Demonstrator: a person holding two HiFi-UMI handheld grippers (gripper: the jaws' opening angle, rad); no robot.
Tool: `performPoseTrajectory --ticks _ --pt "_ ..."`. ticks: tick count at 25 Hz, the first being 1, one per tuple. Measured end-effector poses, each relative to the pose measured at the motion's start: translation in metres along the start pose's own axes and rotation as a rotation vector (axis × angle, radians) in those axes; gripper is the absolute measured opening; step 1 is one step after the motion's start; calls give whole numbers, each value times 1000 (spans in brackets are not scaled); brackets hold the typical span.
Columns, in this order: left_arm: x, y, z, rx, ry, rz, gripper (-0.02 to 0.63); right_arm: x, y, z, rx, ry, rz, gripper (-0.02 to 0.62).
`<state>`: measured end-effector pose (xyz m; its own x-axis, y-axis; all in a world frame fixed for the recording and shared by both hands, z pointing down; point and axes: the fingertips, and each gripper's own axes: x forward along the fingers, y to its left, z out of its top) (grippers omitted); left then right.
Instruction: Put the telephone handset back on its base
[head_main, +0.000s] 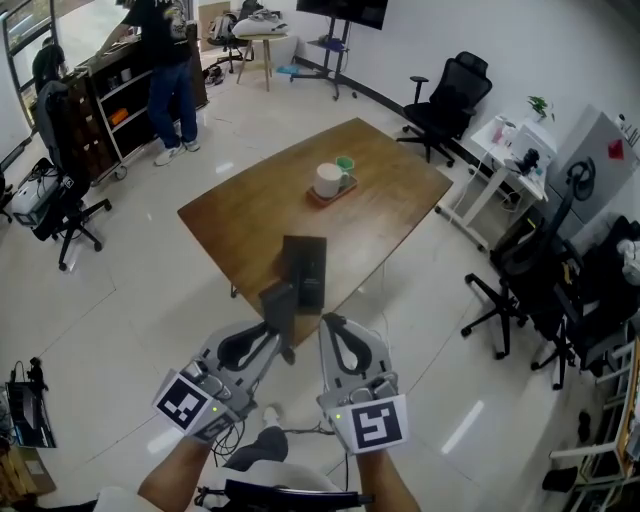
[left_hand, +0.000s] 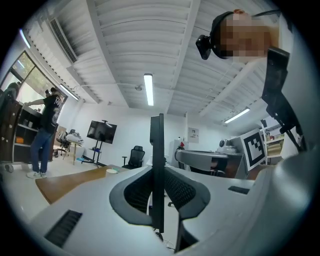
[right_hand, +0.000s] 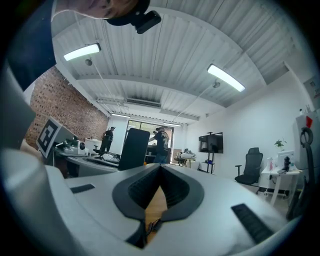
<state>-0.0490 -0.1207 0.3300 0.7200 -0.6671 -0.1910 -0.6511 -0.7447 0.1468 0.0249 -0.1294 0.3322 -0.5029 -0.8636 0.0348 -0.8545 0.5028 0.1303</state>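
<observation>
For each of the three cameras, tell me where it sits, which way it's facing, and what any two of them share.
Head view: on the person's head, looking steeply down at the table; forearms, left gripper and right gripper show.
Left gripper view: on the left gripper, tilted up toward the ceiling; its jaws clamp the handset.
Right gripper view: on the right gripper, also tilted up; its jaws are together, empty.
Shared: the handset shows in all three views.
</observation>
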Motion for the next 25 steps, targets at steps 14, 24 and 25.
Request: performPoseTrajectory --ticks 14,24,25 --pt "33 62 -41 -118 84 -88 61 60 -11 -11 -3 40 -52 5" --pt "52 100 -93 -251 152 -102 61 77 -17 -20 3 54 -52 5" --pt "54 105 -99 -269 152 -104 61 78 -17 -21 3 55 -50 5"
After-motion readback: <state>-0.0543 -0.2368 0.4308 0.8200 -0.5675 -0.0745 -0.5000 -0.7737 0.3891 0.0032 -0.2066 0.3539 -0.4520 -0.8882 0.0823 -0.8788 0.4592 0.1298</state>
